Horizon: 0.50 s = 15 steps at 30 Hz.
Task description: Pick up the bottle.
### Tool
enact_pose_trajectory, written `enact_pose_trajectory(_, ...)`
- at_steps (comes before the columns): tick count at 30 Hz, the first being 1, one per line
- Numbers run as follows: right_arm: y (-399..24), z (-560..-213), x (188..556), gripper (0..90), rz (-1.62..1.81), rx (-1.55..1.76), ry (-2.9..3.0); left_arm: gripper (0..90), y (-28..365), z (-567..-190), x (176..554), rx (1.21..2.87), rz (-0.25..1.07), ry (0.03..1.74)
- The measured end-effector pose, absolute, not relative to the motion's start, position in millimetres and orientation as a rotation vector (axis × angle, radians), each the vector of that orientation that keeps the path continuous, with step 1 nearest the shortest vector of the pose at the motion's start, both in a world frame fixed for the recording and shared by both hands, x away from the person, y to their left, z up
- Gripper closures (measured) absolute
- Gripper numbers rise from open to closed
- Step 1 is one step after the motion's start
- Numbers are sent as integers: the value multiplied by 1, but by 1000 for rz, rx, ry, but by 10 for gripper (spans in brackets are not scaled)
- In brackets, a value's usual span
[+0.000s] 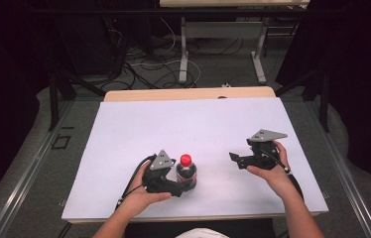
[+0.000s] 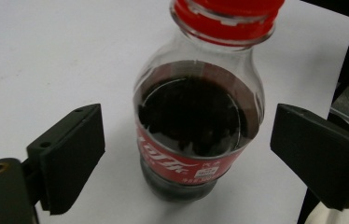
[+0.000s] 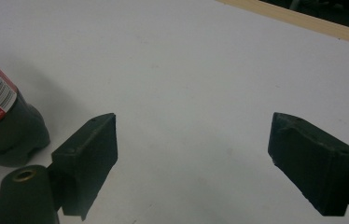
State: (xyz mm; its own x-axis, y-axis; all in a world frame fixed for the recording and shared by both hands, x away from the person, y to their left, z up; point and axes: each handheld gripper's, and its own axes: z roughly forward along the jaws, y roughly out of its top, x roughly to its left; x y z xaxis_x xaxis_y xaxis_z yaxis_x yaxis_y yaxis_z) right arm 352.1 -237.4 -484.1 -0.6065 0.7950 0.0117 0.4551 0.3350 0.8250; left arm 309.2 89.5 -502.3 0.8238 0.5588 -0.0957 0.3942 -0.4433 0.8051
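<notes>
Left claw (image 2: 186,154) spread around upright cola bottle (image 2: 198,121), red cap, dark drink, right claw (image 3: 193,163) spread

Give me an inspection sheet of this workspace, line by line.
Surface: white sheet on a wooden table.
Job's things: cola bottle, upright, red cap on.
Clutter: nothing seen.
Grippers: left gripper open, jaws either side of the bottle, apart from it; right gripper open, holding nothing.
Cables: black cable trailing from the left gripper; loose floor cables beyond the table.
Surroundings: second table's legs, dark curtains.
</notes>
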Motion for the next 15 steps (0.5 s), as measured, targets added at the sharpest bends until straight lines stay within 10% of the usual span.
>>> enact_pose_trajectory(15, -235, -487, 352, 157, 1174, 1098, 2212, 236, 82, -516, 311, 2097, 263, 693)
